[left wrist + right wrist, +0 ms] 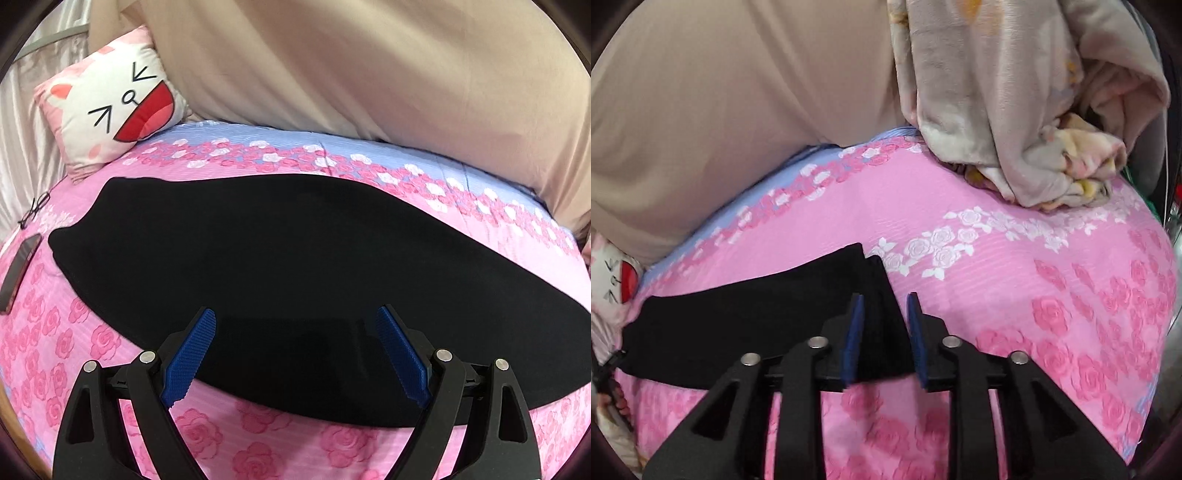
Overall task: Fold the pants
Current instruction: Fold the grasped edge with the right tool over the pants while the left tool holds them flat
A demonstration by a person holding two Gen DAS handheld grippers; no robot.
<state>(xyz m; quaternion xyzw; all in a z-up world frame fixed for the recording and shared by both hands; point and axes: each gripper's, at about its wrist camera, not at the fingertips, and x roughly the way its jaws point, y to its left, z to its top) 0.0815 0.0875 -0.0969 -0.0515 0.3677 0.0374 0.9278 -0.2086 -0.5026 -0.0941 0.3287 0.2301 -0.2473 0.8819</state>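
The pants point(757, 328) lie lengthwise across my front, their hem end between my half-open, empty right gripper point(884, 308), while my left gripper point(295, 321) hangs wide open over their middle.

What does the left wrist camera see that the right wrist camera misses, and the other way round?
Only the left wrist view shows the dark phone, the thin black-framed glasses and the open left gripper.

Only the right wrist view shows the bunched grey floral blanket and the right gripper, its jaws apart over the pants' end.

Both show the black folded pants, the pink rose-print bedsheet, the beige pillow and the white cartoon-face cushion, which is barely visible in the right view.
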